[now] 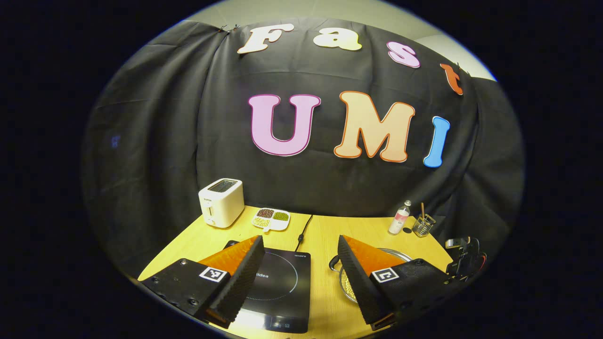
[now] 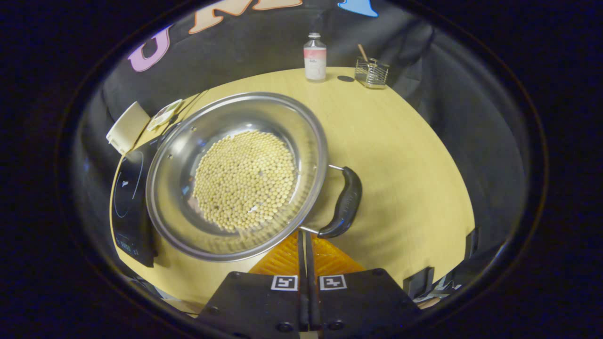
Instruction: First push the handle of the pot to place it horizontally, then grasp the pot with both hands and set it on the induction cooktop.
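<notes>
1. The pot (image 2: 238, 176) sits on the table (image 2: 400, 155), just right of the cooktop (image 2: 129, 197) in the right gripper view; its rim seems to overlap the cooktop's edge, though touching cannot be told.
2. Pale beans (image 2: 245, 181) cover its bottom.
3. Its black handle (image 2: 344, 202) juts toward the right gripper (image 2: 305, 240), whose fingers are pressed together just beside the handle's near end; contact is unclear.
4. The left gripper (image 1: 299, 278) hangs above the table with fingers spread wide; its right finger (image 1: 362, 282) hides most of the pot.
5. Behind stand a toaster (image 1: 221, 201), a divided dish (image 1: 272, 219), a bottle (image 2: 314, 57) and a glass holder (image 2: 371, 72).
</notes>
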